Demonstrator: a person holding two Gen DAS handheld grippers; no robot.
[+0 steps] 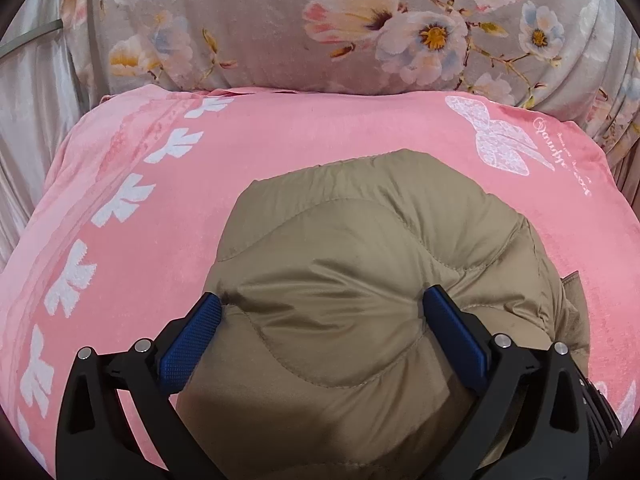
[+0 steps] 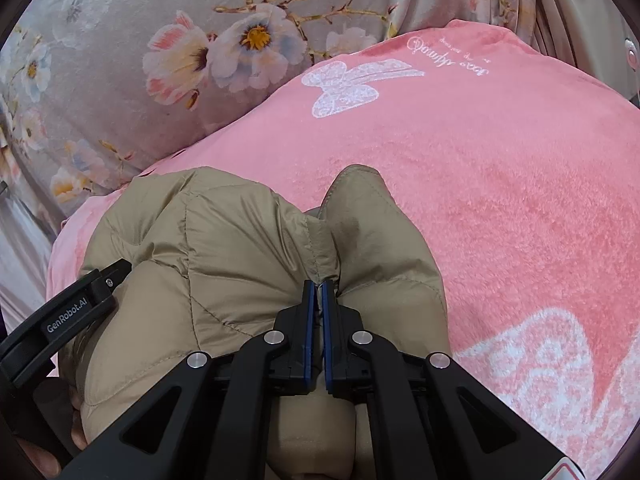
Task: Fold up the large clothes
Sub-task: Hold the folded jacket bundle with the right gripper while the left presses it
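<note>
We see the tan jacket (image 1: 360, 280) bunched on the pink blanket (image 1: 280, 136), floral bedding (image 1: 280, 20) behind. Left gripper (image 1: 324, 308) is spread wide, blue pads (image 1: 192, 340) straddling a puffy fold, not pinching. Right gripper (image 2: 320, 284) is clamped tight on a jacket seam.

The jacket (image 1: 360, 264) lies on the blanket (image 1: 320, 140), near its front edge. Behind the blanket lies the quilt (image 1: 280, 20), touching its far edge.
</note>
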